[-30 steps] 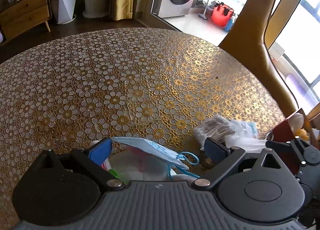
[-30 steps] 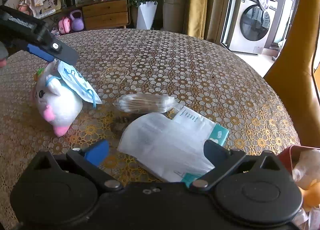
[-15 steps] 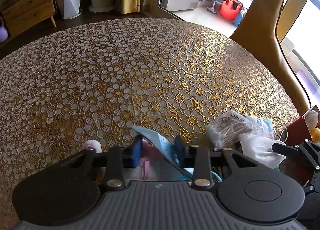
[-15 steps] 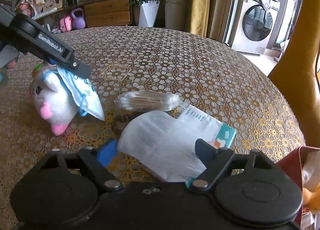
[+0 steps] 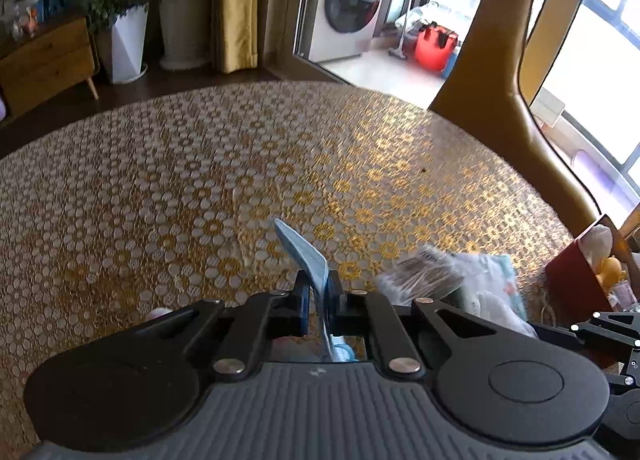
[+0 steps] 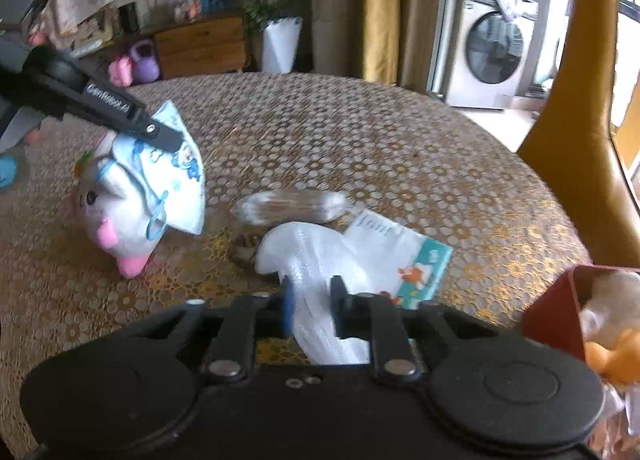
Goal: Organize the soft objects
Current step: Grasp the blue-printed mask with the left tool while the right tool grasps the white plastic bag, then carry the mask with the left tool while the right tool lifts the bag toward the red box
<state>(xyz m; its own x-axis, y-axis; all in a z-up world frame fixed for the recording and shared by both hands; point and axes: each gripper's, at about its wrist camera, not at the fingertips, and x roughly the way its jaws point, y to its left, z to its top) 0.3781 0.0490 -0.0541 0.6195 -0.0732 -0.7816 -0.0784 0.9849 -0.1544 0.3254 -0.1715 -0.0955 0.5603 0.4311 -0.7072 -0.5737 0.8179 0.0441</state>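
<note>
A blue printed face mask [image 5: 303, 253] stands on edge between the pads of my left gripper [image 5: 318, 292], whose jaws are closing tight on it. In the right wrist view the left gripper [image 6: 170, 141] holds the mask [image 6: 176, 187] draped beside a white plush toy [image 6: 112, 215] with pink feet. My right gripper [image 6: 310, 296] has its jaws closing on a crumpled white plastic bag [image 6: 308, 252], which is bunched up between the pads. The bag lies over a printed tissue pack [image 6: 404, 256].
A clear pack of cotton swabs [image 6: 292, 205] lies just beyond the bag. A red box [image 6: 556, 312] holding plush toys stands at the table's near right edge. A yellow chair [image 6: 580, 163] backs the round lace-covered table [image 6: 360, 139] on the right.
Both grippers went from wide open to closed. The left one took hold of the mask and raised it off the plush toy; the right one closed on the white bag.
</note>
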